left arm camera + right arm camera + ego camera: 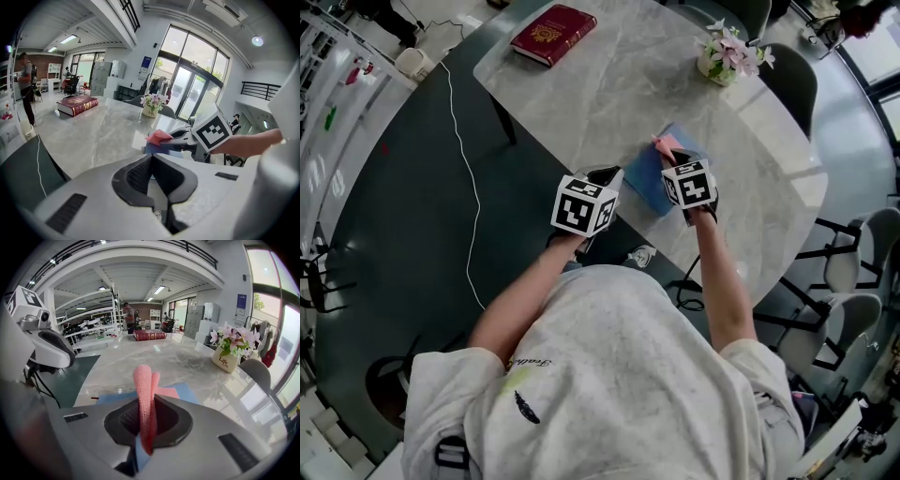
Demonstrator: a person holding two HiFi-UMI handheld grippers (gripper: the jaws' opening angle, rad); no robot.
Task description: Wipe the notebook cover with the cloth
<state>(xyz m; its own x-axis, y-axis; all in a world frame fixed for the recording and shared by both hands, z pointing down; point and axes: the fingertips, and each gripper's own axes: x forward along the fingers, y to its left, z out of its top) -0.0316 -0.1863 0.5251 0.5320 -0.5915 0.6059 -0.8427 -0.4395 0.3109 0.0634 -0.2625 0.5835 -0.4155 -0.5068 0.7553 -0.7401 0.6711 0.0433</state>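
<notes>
The blue notebook (645,183) lies flat by the table's (609,84) near edge. The pink mesh cloth (143,380), folded upright, is pinched in the right claw (149,408) above its cover.

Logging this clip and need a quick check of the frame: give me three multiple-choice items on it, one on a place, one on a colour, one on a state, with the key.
1. Where is the red book?
A. at the far end of the table, apart from both grippers
B. on the floor
C. on a chair

2. What colour is the cloth in the right gripper?
A. green
B. pink
C. white

3. How do the left gripper's jaws stand?
A. wide apart
B. shut on the cloth
C. together, nothing between

Key:
1 A, the head view shows it at the table's far corner.
2 B, pink fabric stands between the right jaws.
3 C, the left gripper view shows them closed and empty.
</notes>
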